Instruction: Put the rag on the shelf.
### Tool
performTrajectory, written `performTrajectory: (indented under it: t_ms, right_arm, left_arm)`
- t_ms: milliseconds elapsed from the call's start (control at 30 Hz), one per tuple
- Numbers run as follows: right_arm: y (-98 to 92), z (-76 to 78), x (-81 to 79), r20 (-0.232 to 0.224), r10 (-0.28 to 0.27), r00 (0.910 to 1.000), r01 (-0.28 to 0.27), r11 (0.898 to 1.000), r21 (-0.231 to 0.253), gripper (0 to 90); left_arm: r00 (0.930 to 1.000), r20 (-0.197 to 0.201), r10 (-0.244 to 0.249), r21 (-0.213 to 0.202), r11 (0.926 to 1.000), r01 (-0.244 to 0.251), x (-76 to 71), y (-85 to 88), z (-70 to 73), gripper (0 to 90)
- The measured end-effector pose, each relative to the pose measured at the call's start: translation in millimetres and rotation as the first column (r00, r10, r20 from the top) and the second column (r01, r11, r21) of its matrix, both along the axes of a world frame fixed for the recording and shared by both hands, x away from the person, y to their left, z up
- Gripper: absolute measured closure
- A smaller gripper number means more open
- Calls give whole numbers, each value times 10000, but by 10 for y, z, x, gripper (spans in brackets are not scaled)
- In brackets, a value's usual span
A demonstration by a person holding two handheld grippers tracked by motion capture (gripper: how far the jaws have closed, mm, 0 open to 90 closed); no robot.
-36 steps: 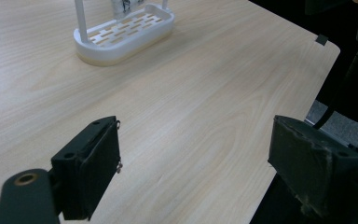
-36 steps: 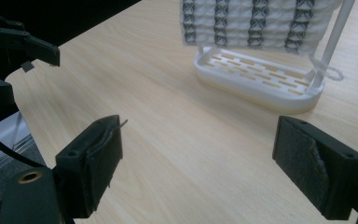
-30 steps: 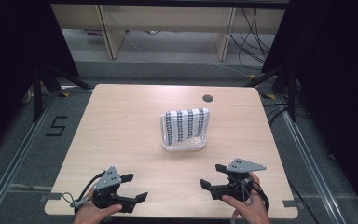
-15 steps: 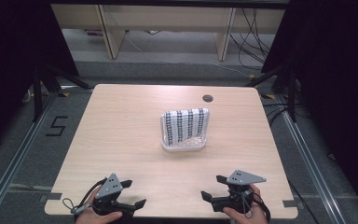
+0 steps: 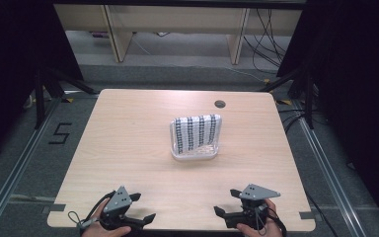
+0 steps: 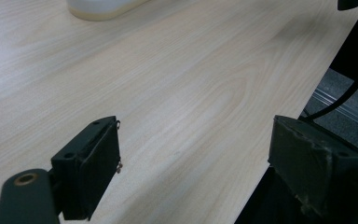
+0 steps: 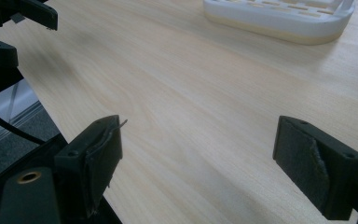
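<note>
Left tool (image 5: 139, 207): held at about 7 o'clock of the counter in the high view, at the near edge; its jaws are spread wide with nothing between them, as seen in the left gripper view (image 6: 193, 154).
Right tool (image 5: 228, 203): held at about 5 o'clock of the counter, at the near edge; its jaws are spread wide and bare counter is seen between them in the right gripper view (image 7: 198, 161).
Hands: a hand (image 5: 106, 230) is seen wrapped under the left tool and another hand (image 5: 256, 228) under the right tool, both at the bottom edge of the high view.
White rack (image 5: 193, 154): stood near the centre of the counter, slightly toward 1 o'clock, well apart from both tools; its pale base is seen at 11 o'clock in the left gripper view (image 6: 103, 7) and at 1 o'clock in the right gripper view (image 7: 279, 14).
Striped cloth (image 5: 197, 132): held upright in the white rack, leaning a little; black-and-white bands are shown.
Counter (image 5: 128, 128): light wood grain; a small round hole (image 5: 220, 104) is set at about 1 o'clock near the far edge.
Floor marking: a figure 5 (image 5: 60, 134) is marked on the floor at 9 o'clock of the counter.
</note>
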State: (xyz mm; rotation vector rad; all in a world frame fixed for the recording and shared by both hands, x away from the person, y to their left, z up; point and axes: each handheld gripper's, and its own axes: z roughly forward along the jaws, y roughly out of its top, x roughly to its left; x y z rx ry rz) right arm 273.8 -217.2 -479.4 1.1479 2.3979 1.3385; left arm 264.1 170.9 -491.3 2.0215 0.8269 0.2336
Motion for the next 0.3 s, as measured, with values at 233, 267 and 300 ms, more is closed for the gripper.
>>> performTrajectory:
  t_ms: [233, 267, 300]
  right_arm:
    - [-17, -7, 11, 158, -50, 9999, 53, 9998, -182, 167]
    - [-15, -10, 10, -12, -123, 9999, 123, 9999, -117, 167]
    - [-7, -18, 9, -38, -118, 9999, 118, 9999, 4, 167]
  left_arm:
    - [9999, -37, 99, 35, 9999, -99, -3, -8, -11, 157]
    - [10000, 58, 5, 142, 9999, -6, 8, 7, -16, 156]
    - [10000, 59, 68, -67, 10000, -68, 12, -3, -25, 157]
